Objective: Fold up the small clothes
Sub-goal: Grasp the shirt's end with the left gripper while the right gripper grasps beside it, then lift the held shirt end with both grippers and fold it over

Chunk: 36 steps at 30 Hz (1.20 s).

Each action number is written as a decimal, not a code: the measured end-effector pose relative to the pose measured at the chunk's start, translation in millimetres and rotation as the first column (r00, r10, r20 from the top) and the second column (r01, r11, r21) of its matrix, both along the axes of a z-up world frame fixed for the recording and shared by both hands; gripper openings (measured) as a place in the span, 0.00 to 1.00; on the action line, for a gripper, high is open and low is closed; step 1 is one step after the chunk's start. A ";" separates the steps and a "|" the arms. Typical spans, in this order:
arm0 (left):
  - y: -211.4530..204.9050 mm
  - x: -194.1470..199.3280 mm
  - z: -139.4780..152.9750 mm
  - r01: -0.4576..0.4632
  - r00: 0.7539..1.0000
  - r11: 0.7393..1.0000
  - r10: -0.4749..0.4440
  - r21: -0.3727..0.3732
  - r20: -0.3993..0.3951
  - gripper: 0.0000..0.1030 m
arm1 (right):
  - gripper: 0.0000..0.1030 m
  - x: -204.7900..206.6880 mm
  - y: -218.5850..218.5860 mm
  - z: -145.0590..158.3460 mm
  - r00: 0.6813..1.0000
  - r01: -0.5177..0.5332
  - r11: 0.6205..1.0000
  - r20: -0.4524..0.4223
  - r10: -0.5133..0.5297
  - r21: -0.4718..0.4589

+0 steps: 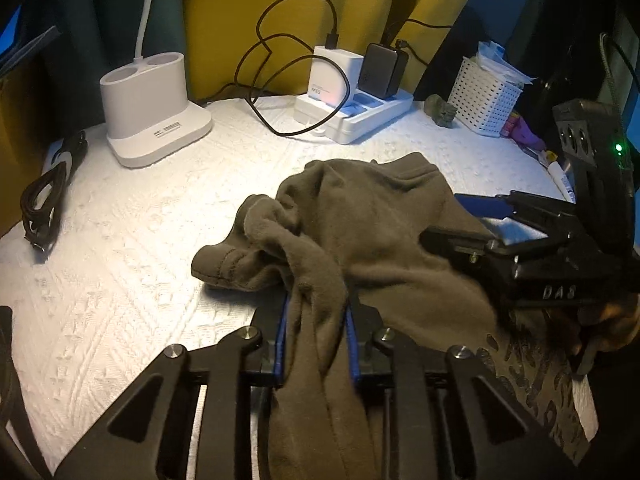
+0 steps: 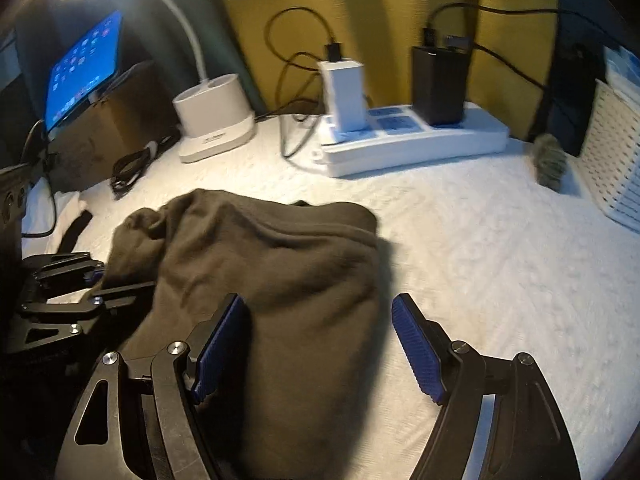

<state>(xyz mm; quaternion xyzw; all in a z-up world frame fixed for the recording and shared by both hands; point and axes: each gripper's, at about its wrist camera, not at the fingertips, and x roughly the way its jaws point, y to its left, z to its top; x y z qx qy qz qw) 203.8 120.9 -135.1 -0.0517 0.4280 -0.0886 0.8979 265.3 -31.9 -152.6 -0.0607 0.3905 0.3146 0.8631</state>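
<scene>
A small olive-brown garment (image 1: 360,232) lies bunched on the white textured table cover (image 1: 132,248). My left gripper (image 1: 316,320) is shut on a fold of the garment, which runs between its blue pads and drapes toward the camera. In the right wrist view the garment (image 2: 280,264) lies in a heap, and my right gripper (image 2: 320,344) is open, with its jaws wide and the cloth lying between and under them. The right gripper also shows in the left wrist view (image 1: 472,216), against the garment's right side. The left gripper also shows in the right wrist view (image 2: 96,284), at the garment's left edge.
At the back stand a white lamp base (image 1: 152,108), a white power strip (image 1: 356,116) with chargers and black cables, and a white perforated basket (image 1: 484,96). A coiled black strap (image 1: 52,196) lies at left. A lit tablet (image 2: 84,68) stands on a dark box at far left.
</scene>
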 end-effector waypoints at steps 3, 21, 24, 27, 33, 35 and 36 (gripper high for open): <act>-0.8 -0.1 -0.3 -0.001 1.000 1.000 0.001 0.000 0.004 0.19 | 0.53 -5.4 10.4 0.7 0.999 -0.037 0.999 0.013 0.037 -0.012; -20.5 -34.3 55.0 0.008 0.986 1.000 -0.007 -0.007 0.166 0.17 | 0.11 -54.8 -11.2 56.5 0.985 0.013 0.999 0.174 -0.019 0.036; -24.4 -47.4 72.9 0.013 0.977 1.000 -0.013 0.000 0.213 0.17 | 0.10 -72.6 -18.7 74.4 0.976 0.016 0.998 0.217 -0.027 0.054; -27.3 -61.3 89.5 0.009 0.966 1.000 -0.009 0.002 0.258 0.17 | 0.10 -92.8 -25.8 91.2 0.965 0.018 0.997 0.261 -0.036 0.072; -32.2 -89.0 117.2 0.009 0.940 1.000 -0.007 -0.005 0.341 0.17 | 0.10 -132.1 -35.1 122.2 0.938 0.012 0.995 0.345 -0.047 0.103; -33.1 -98.2 125.0 0.009 0.931 1.000 -0.008 -0.002 0.364 0.17 | 0.10 -145.1 -37.6 131.0 0.927 0.009 0.994 0.372 -0.050 0.109; -33.4 -103.8 130.0 0.008 0.926 1.000 -0.007 -0.001 0.378 0.17 | 0.10 -150.5 -38.7 135.4 0.922 0.007 0.994 0.384 -0.050 0.112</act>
